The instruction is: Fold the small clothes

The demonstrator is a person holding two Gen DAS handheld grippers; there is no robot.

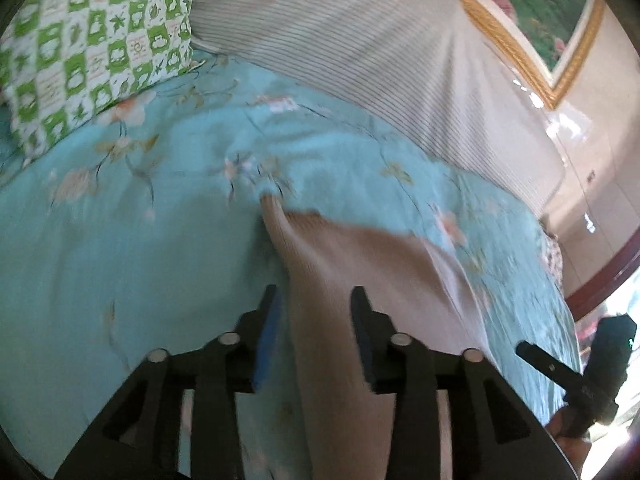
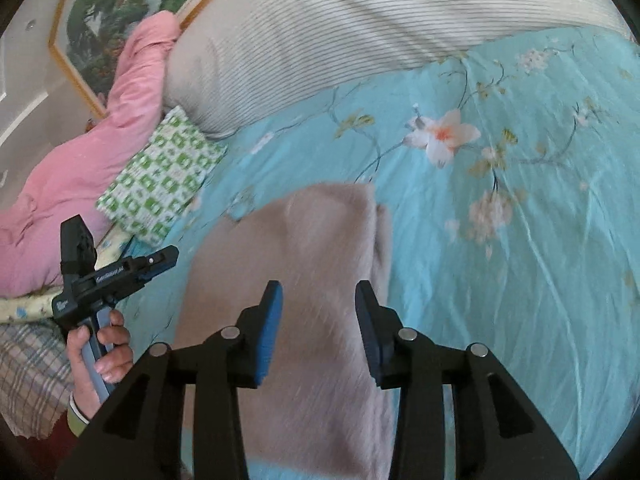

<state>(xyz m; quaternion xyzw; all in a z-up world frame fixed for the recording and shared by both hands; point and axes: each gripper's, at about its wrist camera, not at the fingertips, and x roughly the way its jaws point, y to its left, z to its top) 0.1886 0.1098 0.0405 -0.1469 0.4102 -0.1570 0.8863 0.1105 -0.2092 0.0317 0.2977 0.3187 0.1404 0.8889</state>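
A beige knitted garment (image 1: 360, 264) lies on the turquoise flowered bedspread (image 1: 120, 240), with one part folded over itself. In the left wrist view my left gripper (image 1: 316, 294) hovers over the garment's left edge, jaws open, the cloth showing in the gap below them. In the right wrist view the same garment (image 2: 312, 240) stretches away from me, and my right gripper (image 2: 318, 288) stands open above its near part, pads clear of the cloth. A hand holds the left gripper (image 2: 160, 260) off the garment's left side. The right gripper (image 1: 536, 356) shows at the right edge of the left wrist view.
A green-and-white checked pillow (image 2: 160, 184) lies left of the garment, a large striped cushion (image 2: 320, 32) behind it. A pink quilt (image 2: 100, 140) is bunched at the far left under a framed painting (image 2: 112, 12). Plaid cloth (image 2: 28, 372) hangs at the bed's left edge.
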